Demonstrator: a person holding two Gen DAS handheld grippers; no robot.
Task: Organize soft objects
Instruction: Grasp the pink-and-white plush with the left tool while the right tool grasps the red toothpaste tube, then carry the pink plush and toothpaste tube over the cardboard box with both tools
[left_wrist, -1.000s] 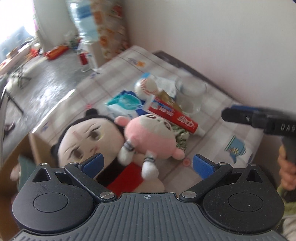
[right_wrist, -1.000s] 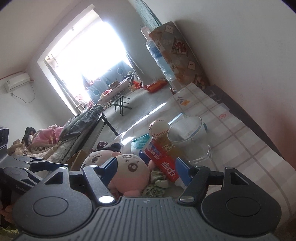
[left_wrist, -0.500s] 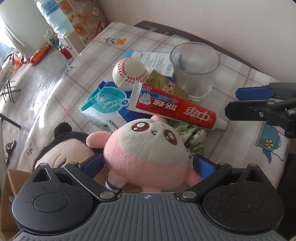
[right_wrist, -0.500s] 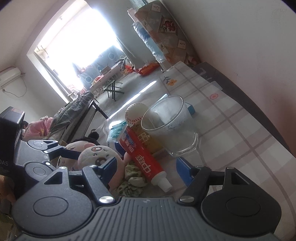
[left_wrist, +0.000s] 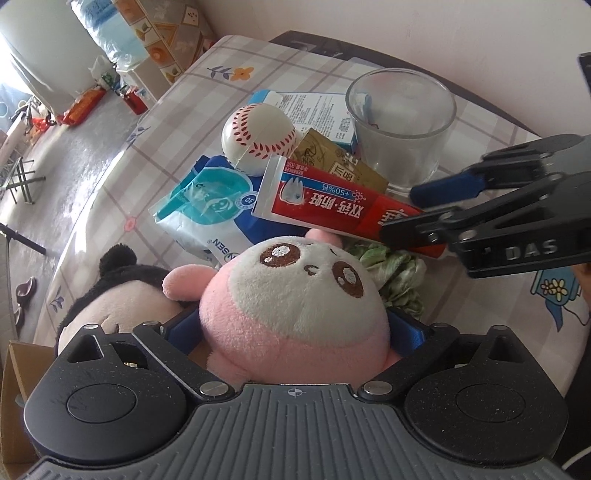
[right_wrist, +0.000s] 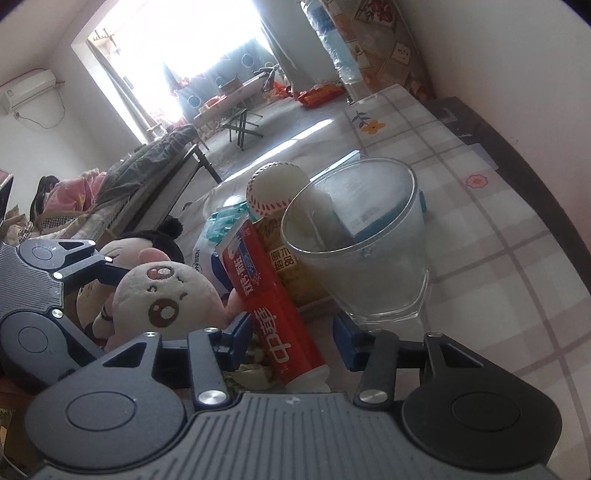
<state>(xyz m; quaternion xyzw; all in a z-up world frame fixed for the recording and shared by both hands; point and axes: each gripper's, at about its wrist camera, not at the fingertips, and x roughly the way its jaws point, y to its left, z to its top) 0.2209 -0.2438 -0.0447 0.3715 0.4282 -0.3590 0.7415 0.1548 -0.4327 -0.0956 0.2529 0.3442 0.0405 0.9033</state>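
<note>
Starting at the left, my left gripper (left_wrist: 295, 328) stands spread almost full, jaws closing slightly, with the round pink-and-white plush panda (left_wrist: 295, 295) filling the gap between the blue pads; I can't tell whether they press it yet. It lies near the table's (left_wrist: 177, 96) near-left edge, against the black-haired plush doll (left_wrist: 122, 288).

Further right, my right gripper (right_wrist: 291, 341) has been narrowing, half spread, astride the cap end of the red toothpaste tube (right_wrist: 273, 306), whose long axis runs away from the claw toward the white foam baseball (right_wrist: 277, 188). The clear glass cup (right_wrist: 362, 254) crowds its right finger, so room there is tight.
</note>
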